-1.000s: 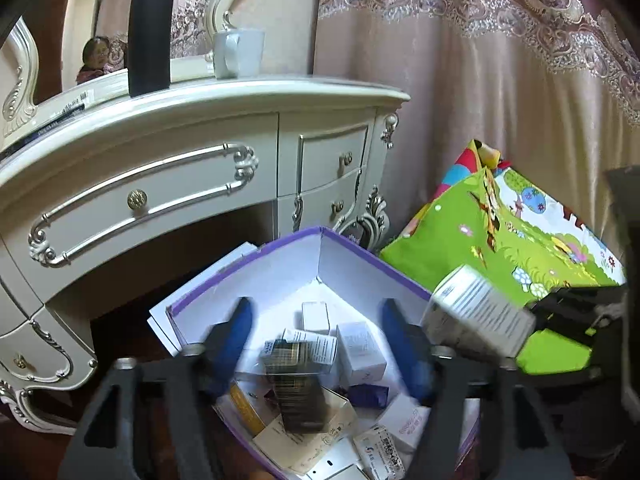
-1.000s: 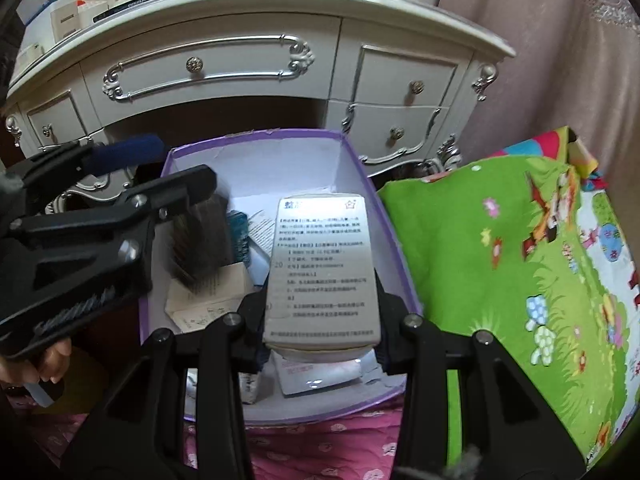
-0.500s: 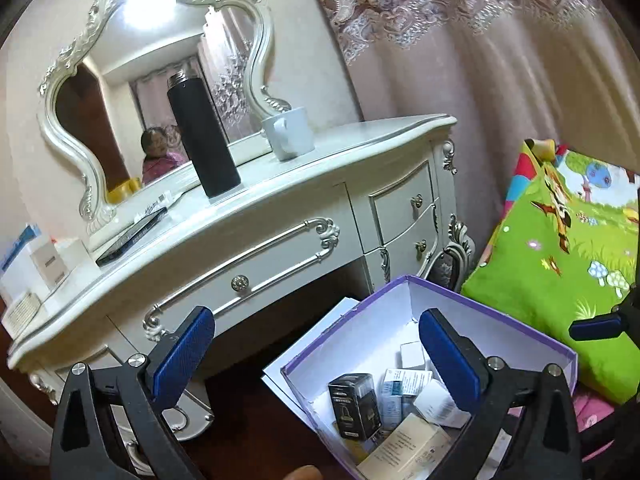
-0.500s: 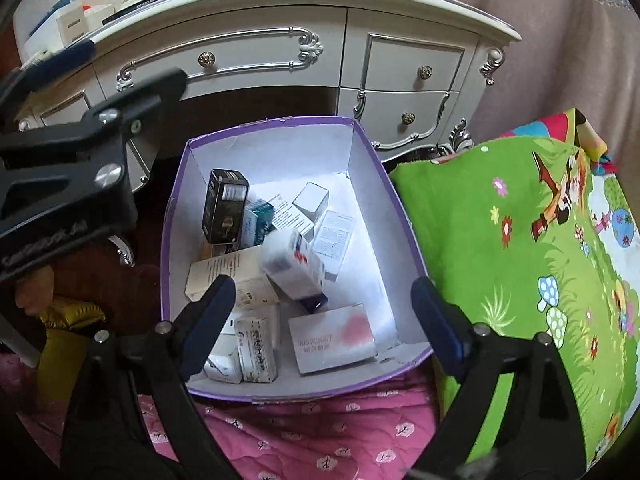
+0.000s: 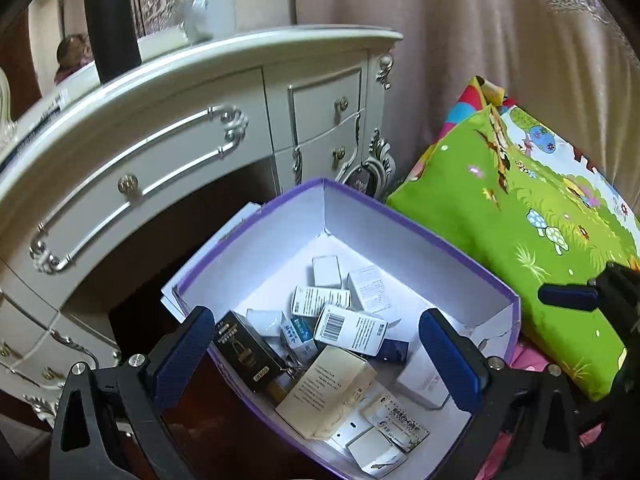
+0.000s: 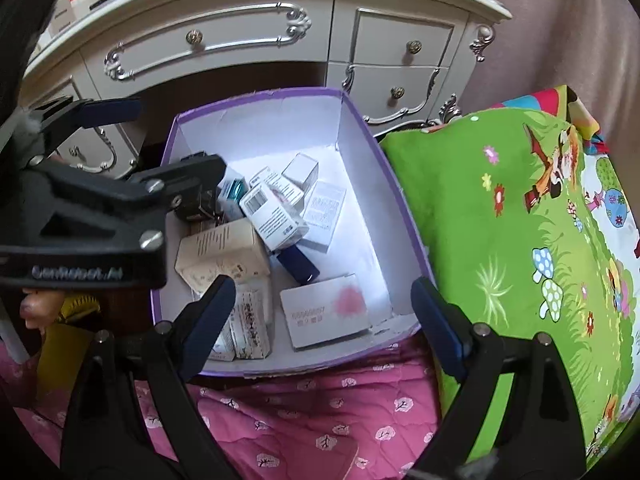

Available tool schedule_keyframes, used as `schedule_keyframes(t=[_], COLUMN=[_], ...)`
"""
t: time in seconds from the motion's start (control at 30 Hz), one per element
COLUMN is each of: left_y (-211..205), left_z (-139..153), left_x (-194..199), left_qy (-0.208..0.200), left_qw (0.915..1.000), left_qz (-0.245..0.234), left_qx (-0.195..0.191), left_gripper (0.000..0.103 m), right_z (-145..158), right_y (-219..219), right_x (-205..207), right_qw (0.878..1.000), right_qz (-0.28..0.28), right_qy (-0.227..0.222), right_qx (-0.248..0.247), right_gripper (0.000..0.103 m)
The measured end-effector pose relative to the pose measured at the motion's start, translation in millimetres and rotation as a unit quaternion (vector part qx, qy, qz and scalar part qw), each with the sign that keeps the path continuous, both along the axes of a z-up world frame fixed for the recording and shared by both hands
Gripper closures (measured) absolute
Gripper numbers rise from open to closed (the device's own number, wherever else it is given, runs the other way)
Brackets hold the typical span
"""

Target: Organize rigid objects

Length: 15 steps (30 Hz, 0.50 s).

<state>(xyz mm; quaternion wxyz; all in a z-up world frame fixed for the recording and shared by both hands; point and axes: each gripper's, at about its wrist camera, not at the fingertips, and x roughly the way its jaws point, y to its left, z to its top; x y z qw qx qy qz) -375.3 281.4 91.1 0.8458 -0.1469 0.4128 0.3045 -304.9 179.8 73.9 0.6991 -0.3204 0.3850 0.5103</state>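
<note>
Your right gripper (image 6: 322, 320) no longer clamps the tall grey-white printed carton; its jaws have just been opening and stand wide with nothing between them. A white barcoded carton (image 6: 274, 216) now lies tilted on the pile inside the purple-rimmed white cardboard box (image 6: 360, 152), at about 11 o'clock from those jaws. Your left gripper (image 5: 320, 354) has let go of the black carton with gold print (image 5: 248, 350), which now leans inside the box at 9 o'clock, just beside the left fingertip (image 5: 186, 350); its jaws have also opened wide.
</note>
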Motion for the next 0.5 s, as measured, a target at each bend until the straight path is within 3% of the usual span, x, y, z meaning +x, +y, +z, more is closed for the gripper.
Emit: schedule_keyframes(t=[0.33,0.5], left_y=[15.7,13.0], left_z=[-21.5,-23.2], left_x=[-3.6,-7.0], left_qy=[0.002,-0.003], left_qw=[0.9990,0.9994], left_qz=[0.011,0.027], left_qx=[-0.043,-0.020], left_gripper=[0.001,0.001], right_z=[-10.5,-13.2], right_y=[2.2,1.9], right_x=[-10.2,-11.3], right_qw=[1.000,1.000], right_qz=[0.014,0.014], right_qy=[-0.005,-0.011], right_qx=[-0.018,-0.022], right_gripper=[0.012,0.012])
